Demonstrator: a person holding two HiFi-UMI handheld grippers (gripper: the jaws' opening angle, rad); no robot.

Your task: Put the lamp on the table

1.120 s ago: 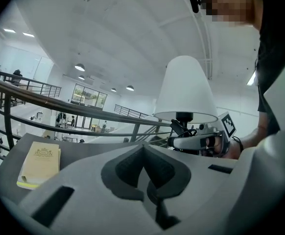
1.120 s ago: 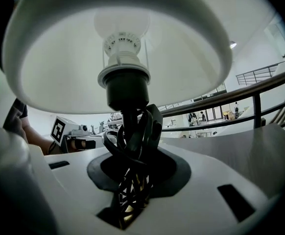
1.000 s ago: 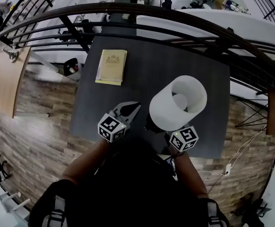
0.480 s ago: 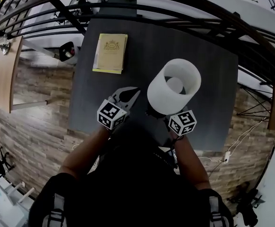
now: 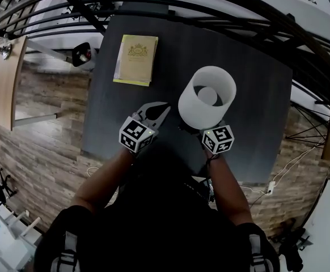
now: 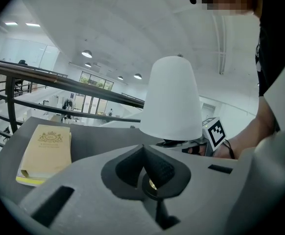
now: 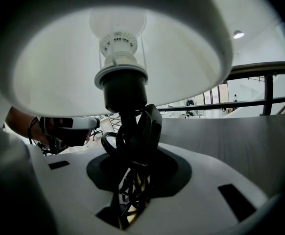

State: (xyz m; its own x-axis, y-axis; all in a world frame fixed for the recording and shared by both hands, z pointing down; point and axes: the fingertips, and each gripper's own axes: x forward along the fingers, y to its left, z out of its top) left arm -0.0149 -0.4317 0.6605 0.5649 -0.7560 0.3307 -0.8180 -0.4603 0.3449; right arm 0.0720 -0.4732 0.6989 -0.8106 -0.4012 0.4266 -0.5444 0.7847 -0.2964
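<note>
Lamp [image 5: 196,111] sank; right gripper view alone shows right claw [image 7: 132,177] gripping stem [image 7: 127,119].

This looks like a big open-plan office or lab building, seen from an upper gallery. A curved black railing [image 7: 260,68] sweeps across the top of the head view, and past it, in the upper left, a white lower floor [image 5: 51,38] with desks and chairs shows between the bars. In the left gripper view a high white ceiling [image 6: 108,23] with round lights [image 6: 86,54] spans a wide hall, small figures of people [image 6: 66,104] stand beyond the rail at middle left, and wood-look flooring [image 5: 46,146] lies around a dark table [image 5: 244,123] set against the railing.
</note>
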